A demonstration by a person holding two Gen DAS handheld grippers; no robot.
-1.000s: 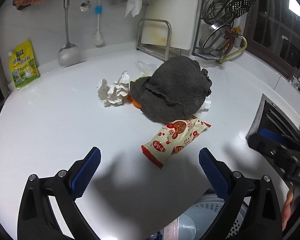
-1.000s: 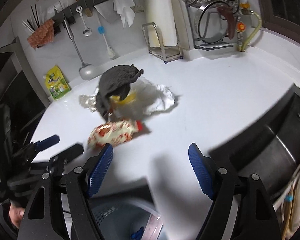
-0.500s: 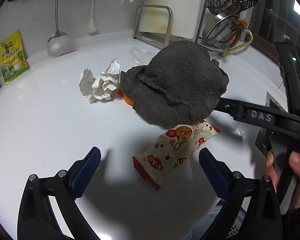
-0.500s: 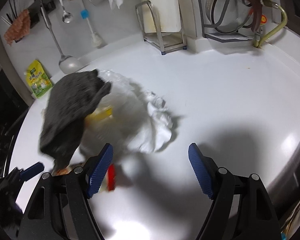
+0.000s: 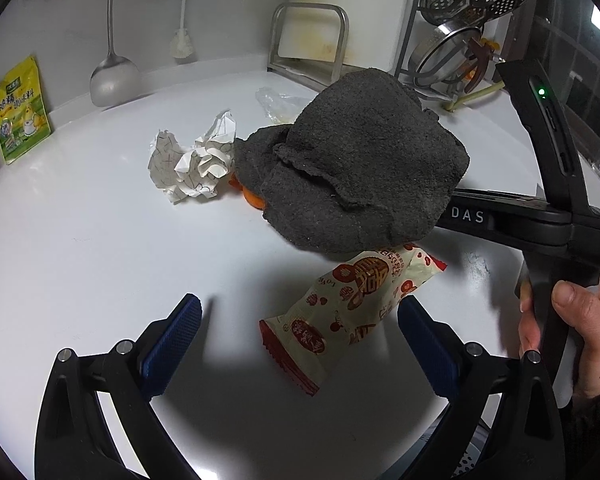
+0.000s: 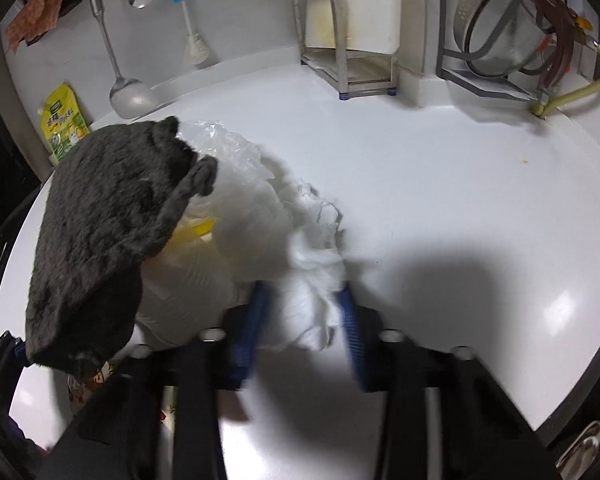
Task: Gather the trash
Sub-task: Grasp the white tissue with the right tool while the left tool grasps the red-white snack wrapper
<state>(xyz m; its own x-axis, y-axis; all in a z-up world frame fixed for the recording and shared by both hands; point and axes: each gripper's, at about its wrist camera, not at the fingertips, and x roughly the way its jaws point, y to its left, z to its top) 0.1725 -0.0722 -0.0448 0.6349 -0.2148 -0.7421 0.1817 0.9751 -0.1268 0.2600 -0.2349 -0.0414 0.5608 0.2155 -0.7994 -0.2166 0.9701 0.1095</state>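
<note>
While the left gripper (image 5: 300, 330) hovers low over the white worktop (image 5: 80, 248), its jaws stand spread wide with nothing between the pads; a red-and-cream snack wrapper (image 5: 350, 304) lies flat on the worktop just ahead of them, its red crimped end reaching into the gap nearer the right-hand pad. Beyond it a dark grey cloth (image 5: 356, 172) is heaped over something orange, with a crumpled paper ball (image 5: 194, 162) touching its left side and a clear plastic scrap (image 5: 278, 104) behind. From the right, the other tool's black body reaches in behind the cloth, held in the person's hand (image 5: 572, 328). From the right wrist's view, the right gripper (image 6: 302, 320) has its jaws drawn in on a wad of white tissue (image 6: 312, 284), blurred but lying squarely between the blue pads and touching both. That tissue joins a rumpled white plastic bag (image 6: 236, 200) to its left, and the grey cloth drapes over the bag's far left side.
</note>
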